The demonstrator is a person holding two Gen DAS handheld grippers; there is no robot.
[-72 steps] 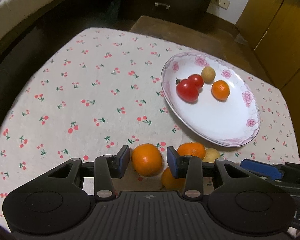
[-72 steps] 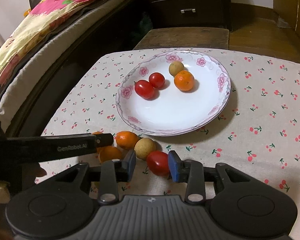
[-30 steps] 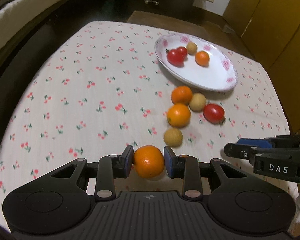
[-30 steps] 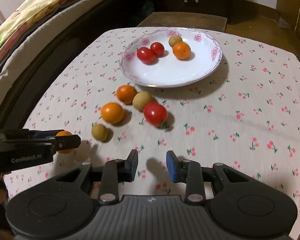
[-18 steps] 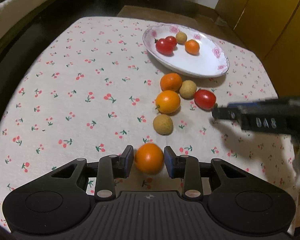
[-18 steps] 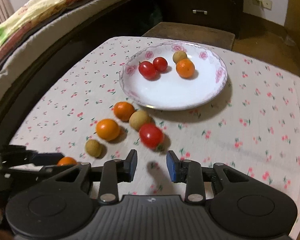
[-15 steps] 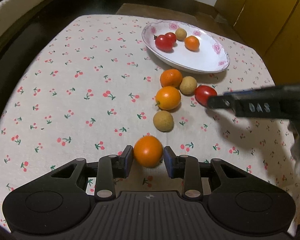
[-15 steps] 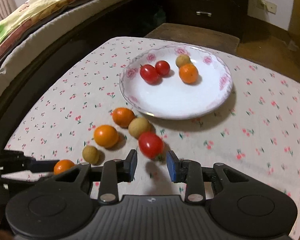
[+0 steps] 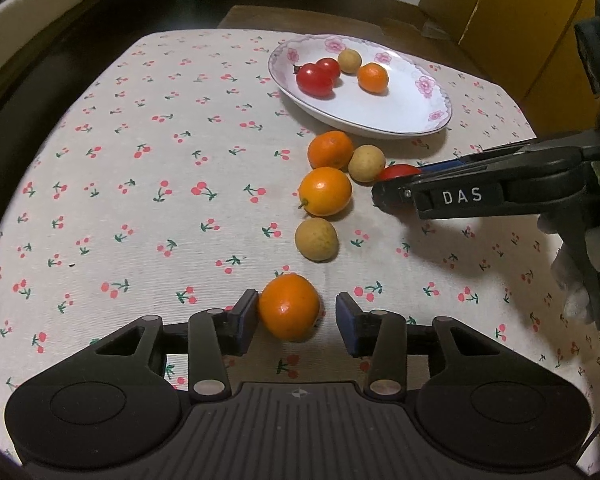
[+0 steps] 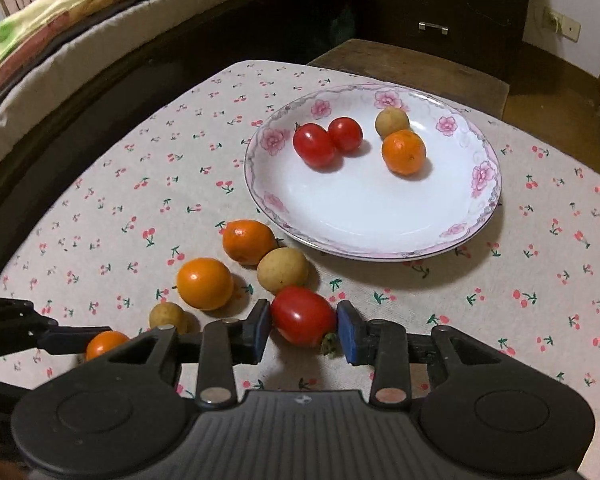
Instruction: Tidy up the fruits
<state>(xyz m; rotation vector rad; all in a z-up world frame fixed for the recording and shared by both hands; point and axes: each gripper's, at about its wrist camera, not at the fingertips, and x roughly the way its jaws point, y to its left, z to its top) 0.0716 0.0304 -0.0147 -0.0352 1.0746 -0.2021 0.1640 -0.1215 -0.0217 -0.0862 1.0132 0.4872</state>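
Observation:
A small orange (image 9: 289, 306) rests on the cherry-print cloth between the opening jaws of my left gripper (image 9: 297, 311); the left pad is at its side and a gap shows at the right pad. A red tomato (image 10: 302, 314) lies on the cloth between the opening jaws of my right gripper (image 10: 303, 322), with the pads close beside it and not pressing. The floral white plate (image 10: 372, 208) farther back holds two tomatoes, a tan fruit and an orange. In the left wrist view the right gripper (image 9: 400, 196) hides most of the tomato (image 9: 398, 170).
Two oranges (image 10: 205, 283) (image 10: 248, 241) and two tan round fruits (image 10: 283, 269) (image 10: 167, 316) lie in a loose row between the grippers. A bed runs along the left, a dark drawer unit (image 10: 436, 4) stands behind the table, and yellow cupboards (image 9: 512, 32) stand at the right.
The left gripper's jaws have widened and the orange has left the right pad. The right gripper moved forward to the red tomato, which now lies between its wider jaws.

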